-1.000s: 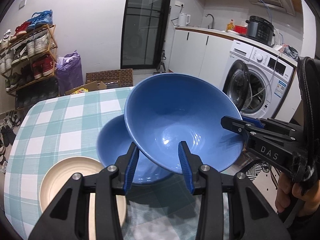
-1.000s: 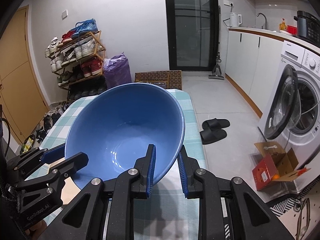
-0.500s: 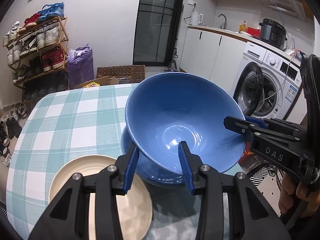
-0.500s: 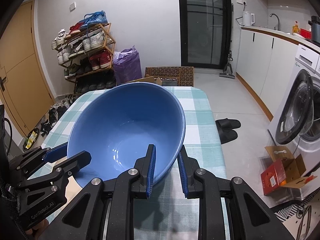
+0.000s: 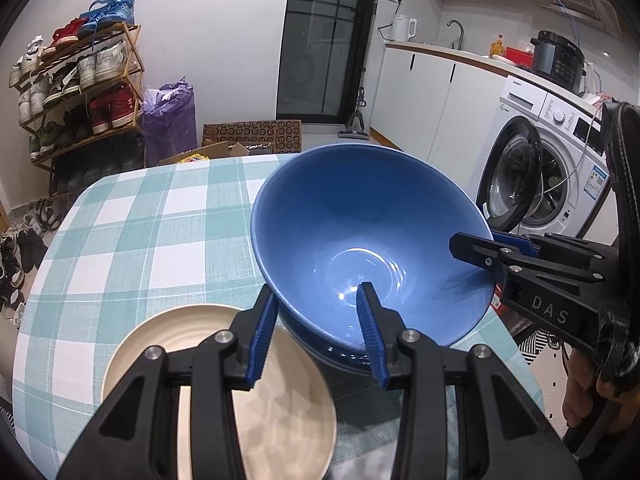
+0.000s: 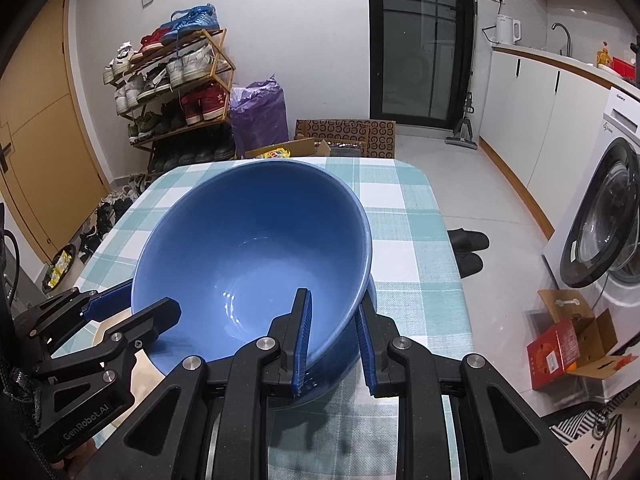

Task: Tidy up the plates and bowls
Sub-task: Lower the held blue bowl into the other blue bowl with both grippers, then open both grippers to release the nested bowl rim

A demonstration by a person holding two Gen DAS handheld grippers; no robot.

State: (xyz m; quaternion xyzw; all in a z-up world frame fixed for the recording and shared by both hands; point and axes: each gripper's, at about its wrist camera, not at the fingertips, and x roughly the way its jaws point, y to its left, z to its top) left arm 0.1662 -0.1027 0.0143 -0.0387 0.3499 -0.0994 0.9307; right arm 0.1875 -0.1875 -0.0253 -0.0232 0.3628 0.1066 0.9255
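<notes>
Both tongs grasp one blue bowl [image 5: 360, 240] by its rim, the left tongs [image 5: 318, 332] at the near edge, the right tongs [image 6: 334, 336] at the opposite side. Under it sits a second blue bowl [image 5: 340, 354] on the checked surface [image 5: 140, 240], with a cream plate [image 5: 224, 380] just left of the left tongs.

Shoe rack [image 5: 76, 92] packed with sneakers at left wall, purple bag [image 5: 170, 120] beside it, patterned cardboard box [image 5: 252, 136] on floor by dark glass door [image 5: 328, 40]. Washer [image 5: 548, 168] with door open at right, kettle [image 5: 404, 28] and cooker [image 5: 558, 60] on counter. Slippers [image 6: 468, 250], red box [image 6: 560, 350] on floor, wooden door [image 6: 36, 136] far left
</notes>
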